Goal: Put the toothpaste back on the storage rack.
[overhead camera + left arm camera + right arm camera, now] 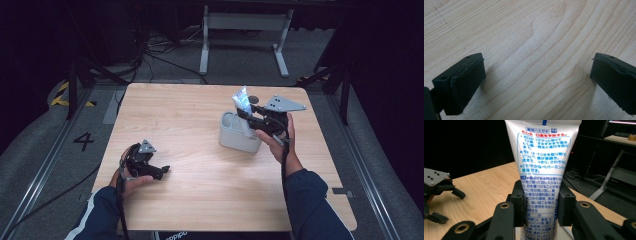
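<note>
Item: white plastic toothpaste tube with blue and red print (544, 170), long axis upright, clamped between the jaws of the right hand-held gripper (541, 206), directly above the pale grey rectangular cup (236, 132) on the light wooden surface (200, 175). Left hand-held gripper (537, 75), jaws apart and empty, rested well apart.

1. One wooden surface (200, 125)
2. One grey container (235, 134) standing on it
3. One white tube (544, 170) printed with blue and red text
4. Two grippers: the left gripper (162, 171) and the right gripper (244, 113)
5. Two hands, one on each gripper
</note>
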`<state>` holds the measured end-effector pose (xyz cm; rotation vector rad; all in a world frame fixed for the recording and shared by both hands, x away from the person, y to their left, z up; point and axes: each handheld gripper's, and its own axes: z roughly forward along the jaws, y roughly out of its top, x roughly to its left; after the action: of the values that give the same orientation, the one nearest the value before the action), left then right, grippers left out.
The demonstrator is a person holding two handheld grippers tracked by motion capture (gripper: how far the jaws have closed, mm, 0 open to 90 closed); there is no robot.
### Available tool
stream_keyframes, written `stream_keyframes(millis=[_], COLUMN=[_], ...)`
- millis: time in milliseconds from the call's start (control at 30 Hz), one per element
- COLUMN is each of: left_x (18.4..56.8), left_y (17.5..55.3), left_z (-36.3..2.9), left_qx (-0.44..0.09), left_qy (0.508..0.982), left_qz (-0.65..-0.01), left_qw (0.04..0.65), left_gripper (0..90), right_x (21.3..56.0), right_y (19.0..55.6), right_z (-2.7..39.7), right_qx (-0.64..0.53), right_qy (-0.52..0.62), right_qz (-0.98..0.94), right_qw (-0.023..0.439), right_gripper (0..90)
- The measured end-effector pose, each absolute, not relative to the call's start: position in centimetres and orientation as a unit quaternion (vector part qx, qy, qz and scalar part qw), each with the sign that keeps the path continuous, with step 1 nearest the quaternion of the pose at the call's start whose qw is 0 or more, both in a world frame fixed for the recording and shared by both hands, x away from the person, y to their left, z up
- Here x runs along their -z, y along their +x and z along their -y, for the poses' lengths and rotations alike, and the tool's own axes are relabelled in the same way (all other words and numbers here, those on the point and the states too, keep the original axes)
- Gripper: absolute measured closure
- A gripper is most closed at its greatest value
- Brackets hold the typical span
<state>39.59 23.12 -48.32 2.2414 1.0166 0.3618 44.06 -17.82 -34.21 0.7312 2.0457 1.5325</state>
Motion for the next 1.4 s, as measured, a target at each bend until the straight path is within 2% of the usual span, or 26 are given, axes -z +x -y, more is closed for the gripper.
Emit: stream_keyframes(millis=[667, 1400], left_x=[48.3, 48.3], left_y=[39.6, 39.6], left_z=[-23.1, -23.1], left_qx=[-0.138, -0.138], left_qy=[0.853, 0.853], left_qz=[-0.387, -0.387], left_qw=[0.321, 0.322], left_gripper=[0.5, 0.5], right_x=[35.2, 36.1], right_y=[46.6, 47.7], right_z=[17.9, 18.4], right_qx=[-0.562, -0.550], right_qy=[0.266, 0.268], right_qz=[-0.752, -0.764], right_qw=[0.219, 0.204], right_gripper=[66.3, 65.4])
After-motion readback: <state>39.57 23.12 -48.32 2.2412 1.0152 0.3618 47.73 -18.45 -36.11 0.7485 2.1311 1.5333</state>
